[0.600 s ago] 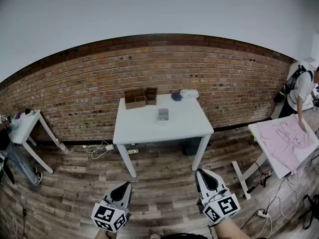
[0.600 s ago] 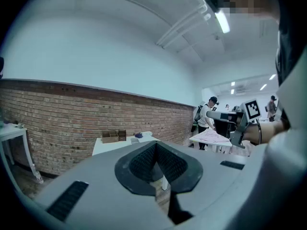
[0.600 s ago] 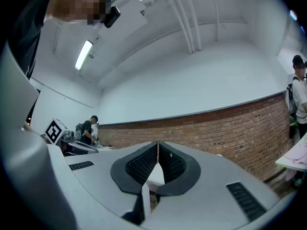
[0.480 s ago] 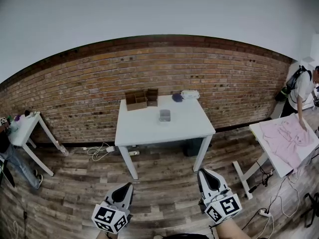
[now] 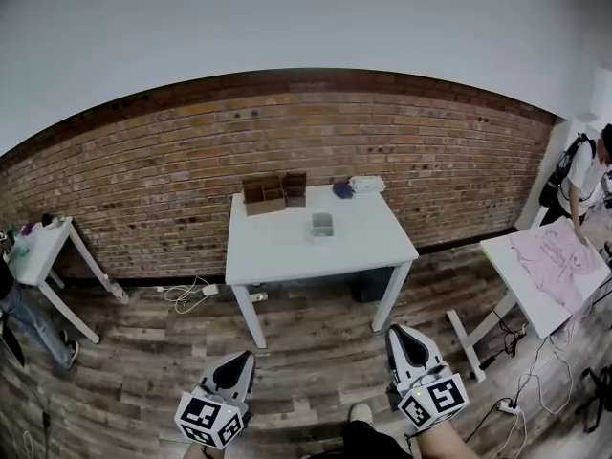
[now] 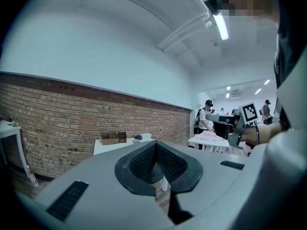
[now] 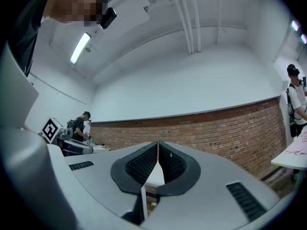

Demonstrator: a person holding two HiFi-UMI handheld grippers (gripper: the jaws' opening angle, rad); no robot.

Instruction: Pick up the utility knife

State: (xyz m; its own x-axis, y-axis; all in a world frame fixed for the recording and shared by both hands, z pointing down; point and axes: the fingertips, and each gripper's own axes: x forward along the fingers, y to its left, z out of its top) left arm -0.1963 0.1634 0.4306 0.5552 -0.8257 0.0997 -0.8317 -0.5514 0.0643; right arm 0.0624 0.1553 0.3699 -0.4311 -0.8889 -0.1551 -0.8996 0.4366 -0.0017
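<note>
White table (image 5: 287, 253) before a brick wall (image 5: 143, 189), bearing brown boxes (image 5: 273, 191) and a clear container (image 5: 322, 225); at right, pink cloth (image 5: 555, 266) on a second table (image 5: 505, 277).

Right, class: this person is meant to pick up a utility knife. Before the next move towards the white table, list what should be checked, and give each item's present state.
1. Left gripper empty: ok, jaws together on nothing.
2. Right gripper empty: ok, jaws together on nothing.
3. Jaws opened for a grasp: not ok, both shut.
4. Utility knife located: cannot tell. The white rectangular table shows brown cardboard boxes and a small clear container, but nothing there reads as a knife from here.
5. Table within reach: not ok. Both grippers hang over the wooden plank floor, short of it.
</note>
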